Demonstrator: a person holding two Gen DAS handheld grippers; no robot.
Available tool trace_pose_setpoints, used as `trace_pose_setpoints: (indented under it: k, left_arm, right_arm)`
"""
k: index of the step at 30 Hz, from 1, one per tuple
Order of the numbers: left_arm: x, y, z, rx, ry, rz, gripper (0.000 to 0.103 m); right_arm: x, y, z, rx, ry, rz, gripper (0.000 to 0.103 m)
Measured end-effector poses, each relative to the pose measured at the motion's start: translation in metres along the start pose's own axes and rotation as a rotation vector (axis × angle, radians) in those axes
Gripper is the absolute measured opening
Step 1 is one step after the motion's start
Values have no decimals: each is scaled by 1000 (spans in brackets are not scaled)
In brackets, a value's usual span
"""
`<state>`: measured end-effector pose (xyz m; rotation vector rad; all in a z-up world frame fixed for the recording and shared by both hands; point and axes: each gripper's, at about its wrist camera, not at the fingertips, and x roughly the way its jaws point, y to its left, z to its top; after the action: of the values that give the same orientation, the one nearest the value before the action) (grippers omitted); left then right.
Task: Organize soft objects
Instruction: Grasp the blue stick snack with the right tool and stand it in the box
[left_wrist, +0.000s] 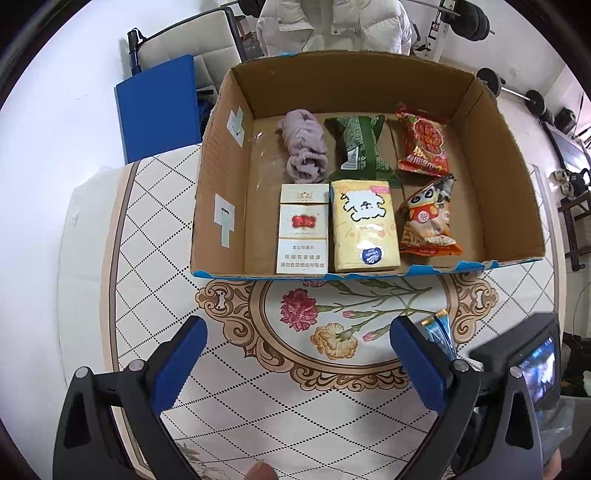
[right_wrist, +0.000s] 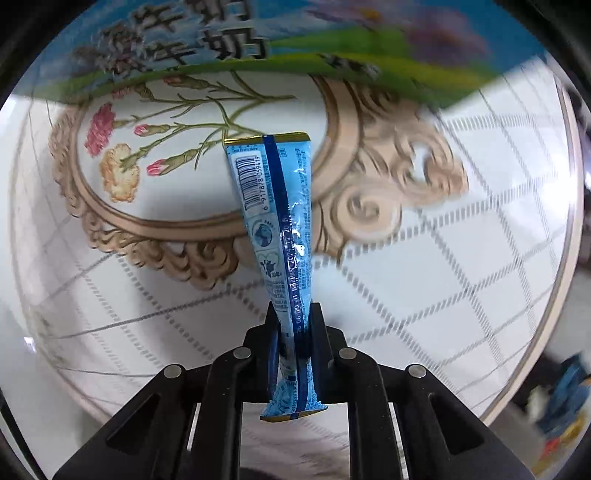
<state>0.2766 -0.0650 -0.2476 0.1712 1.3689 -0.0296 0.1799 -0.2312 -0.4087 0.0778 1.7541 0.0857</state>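
An open cardboard box (left_wrist: 513, 155) stands on the table and holds a purple cloth roll (left_wrist: 304, 149), a green packet (left_wrist: 356, 147), a red snack bag (left_wrist: 423, 144), a cigarette pack (left_wrist: 303, 232), a yellow tissue pack (left_wrist: 364, 229) and an orange snack bag (left_wrist: 428, 221). My left gripper (left_wrist: 299, 354) is open and empty above the table in front of the box. My right gripper (right_wrist: 294, 332) is shut on a light blue snack packet (right_wrist: 273, 192), held above the floral tablecloth. The packet's tip (left_wrist: 439, 332) shows beside my left gripper's right finger.
The box's printed outer wall (right_wrist: 221, 40) fills the top of the right wrist view. The tablecloth (left_wrist: 314, 398) has a floral medallion. A blue board (left_wrist: 159, 107) and a white jacket (left_wrist: 332, 26) lie beyond the table. The table edge (left_wrist: 88, 258) curves at left.
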Motion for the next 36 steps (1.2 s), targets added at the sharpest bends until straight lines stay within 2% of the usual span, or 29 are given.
trace_pose_setpoints:
  k: [5,10,14,15,19,22,25,31,36]
  left_arm:
    - [-19,0,-3,-17,-18,-58,102]
    - [-43,-4,-2,-23,-39,-118,102]
    - [-62,-9,6,-17,-64,-171,102]
    - [-68,-10,11,-17,-74,-185,102]
    - [-74,-17,32,-9,-88,-202,102]
    - [-71,-21,58,-3,-98,-193,102]
    - [-58,-23,86,0,-96,-172,102]
    - [-7,-24,137,0,-24,-156,101]
    - [36,-28,157,-6,42,-162,101]
  right_arm:
    - [-46,-24,-30,79,-70,111,15]
    - [-129,-46,-47,122,-208,195,15]
    - [-198,-54,-39,117,-327,218,15]
    - [-210,-44,-26,113,-344,220,15]
    - [-249,-44,8,120,-419,197,15]
    - [-260,-43,46,136,-450,157,15]
    - [-251,-39,88,152,-439,116,15]
    - [-199,-39,159,210,-318,69,14]
    - [-158,-38,195,239,-242,29,14]
